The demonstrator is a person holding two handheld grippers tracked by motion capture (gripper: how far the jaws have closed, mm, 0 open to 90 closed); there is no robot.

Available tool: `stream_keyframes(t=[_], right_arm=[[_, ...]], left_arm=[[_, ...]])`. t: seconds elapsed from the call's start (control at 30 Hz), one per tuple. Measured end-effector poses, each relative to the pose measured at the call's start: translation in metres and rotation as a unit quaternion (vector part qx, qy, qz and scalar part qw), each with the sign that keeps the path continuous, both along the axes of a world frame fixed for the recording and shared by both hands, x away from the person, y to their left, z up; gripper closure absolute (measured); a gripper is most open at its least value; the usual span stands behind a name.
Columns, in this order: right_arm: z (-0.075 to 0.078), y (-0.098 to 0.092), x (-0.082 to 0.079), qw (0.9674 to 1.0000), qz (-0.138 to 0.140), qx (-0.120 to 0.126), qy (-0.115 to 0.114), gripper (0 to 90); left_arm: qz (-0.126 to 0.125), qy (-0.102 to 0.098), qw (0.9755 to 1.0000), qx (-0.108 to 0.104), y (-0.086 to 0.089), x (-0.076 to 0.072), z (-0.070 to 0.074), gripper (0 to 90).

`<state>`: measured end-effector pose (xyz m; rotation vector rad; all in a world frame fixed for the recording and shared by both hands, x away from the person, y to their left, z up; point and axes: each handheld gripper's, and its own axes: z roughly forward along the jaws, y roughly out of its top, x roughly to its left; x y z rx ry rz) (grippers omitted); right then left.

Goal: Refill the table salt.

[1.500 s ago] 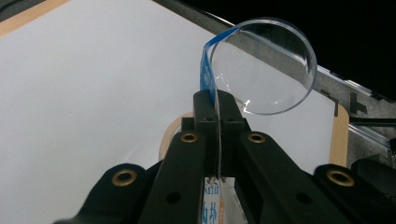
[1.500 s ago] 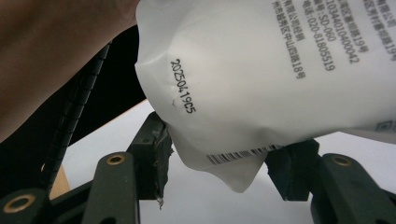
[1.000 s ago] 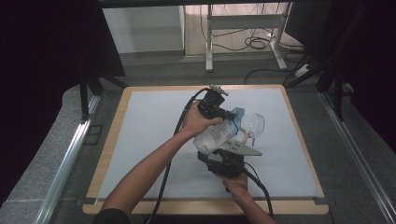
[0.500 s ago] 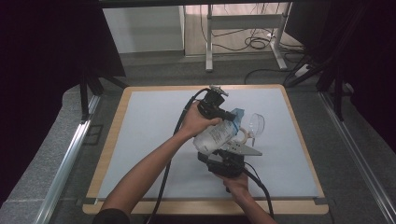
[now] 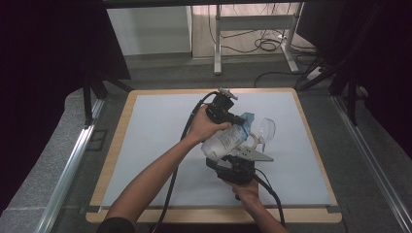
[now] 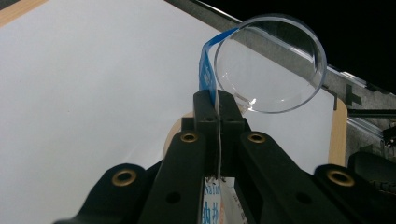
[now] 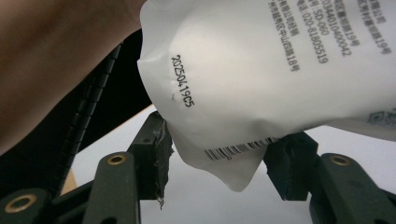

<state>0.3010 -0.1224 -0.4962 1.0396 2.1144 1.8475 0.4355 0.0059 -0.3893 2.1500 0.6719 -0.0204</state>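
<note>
A white pouch (image 5: 224,141) with printed text and a blue top edge hangs tilted above the white mat (image 5: 155,126). My left gripper (image 5: 242,120) is shut on that thin top edge; in the left gripper view the jaws (image 6: 217,100) pinch the sheet, and the blue strip (image 6: 205,70) rises past them. My right gripper (image 5: 234,159) comes from below and is shut on the pouch's bottom end. In the right gripper view the pouch (image 7: 261,70) bulges above the gripper (image 7: 222,144), its barcoded corner squeezed between the pads. A clear round dish (image 5: 266,128) (image 6: 271,65) sits tipped just beyond the pouch's top.
The mat lies on a wood-edged table (image 5: 116,145), with open mat to the left and right of the hands. Metal rails (image 5: 73,160) run along both sides. A desk frame (image 5: 252,34) and floor cables (image 5: 267,46) stand behind the table.
</note>
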Motion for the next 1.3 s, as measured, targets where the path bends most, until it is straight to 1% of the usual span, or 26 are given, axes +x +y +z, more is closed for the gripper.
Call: stream_keyframes(t=[0.23,0.57,0.8,0.87,0.9,1.0,1.13,1.17,1.3], right_arm=[[0.0009,-0.0021,0.0005,1.0,0.004,0.003,0.001,46.5],[0.0025,-0.0026,0.0004,0.9999,0.007,0.012,0.002,47.4],[0.0027,-0.0029,0.0006,0.9999,0.004,0.011,0.001,47.4],[0.0027,-0.0027,0.0004,0.9999,0.001,0.011,0.002,47.4],[0.0024,-0.0024,0.0004,1.0,-0.002,0.008,-0.002,47.4],[0.0018,-0.0017,0.0005,1.0,-0.005,0.006,-0.003,47.4],[0.0023,-0.0022,0.0001,0.9999,-0.005,0.009,-0.001,47.4],[0.0025,-0.0025,-0.0001,0.9999,-0.004,0.012,0.003,47.4],[0.0024,-0.0031,0.0002,0.9999,-0.003,0.014,0.005,47.4]], left_arm=[[0.002,0.001,1.0,-0.003,0.0018,0.0017,-0.0004,90.0],[-0.001,0.001,1.0,-0.002,0.0014,0.0026,-0.0005,90.0],[0.0,0.006,1.0,-0.006,-0.0006,0.0023,-0.0006,90.0],[-0.002,0.011,0.9999,-0.011,-0.001,0.0028,-0.0011,90.0],[-0.001,0.012,0.9999,-0.012,-0.0013,0.0029,-0.0012,90.0],[0.001,0.012,0.9999,-0.01,-0.0029,0.0022,-0.0014,90.0],[0.002,0.018,0.9998,-0.013,-0.0036,0.003,-0.0022,90.0],[0.002,0.018,0.9998,-0.012,-0.0038,0.0031,-0.0023,90.0],[0.001,0.018,0.9998,-0.011,-0.0041,0.0035,-0.0025,90.0]])
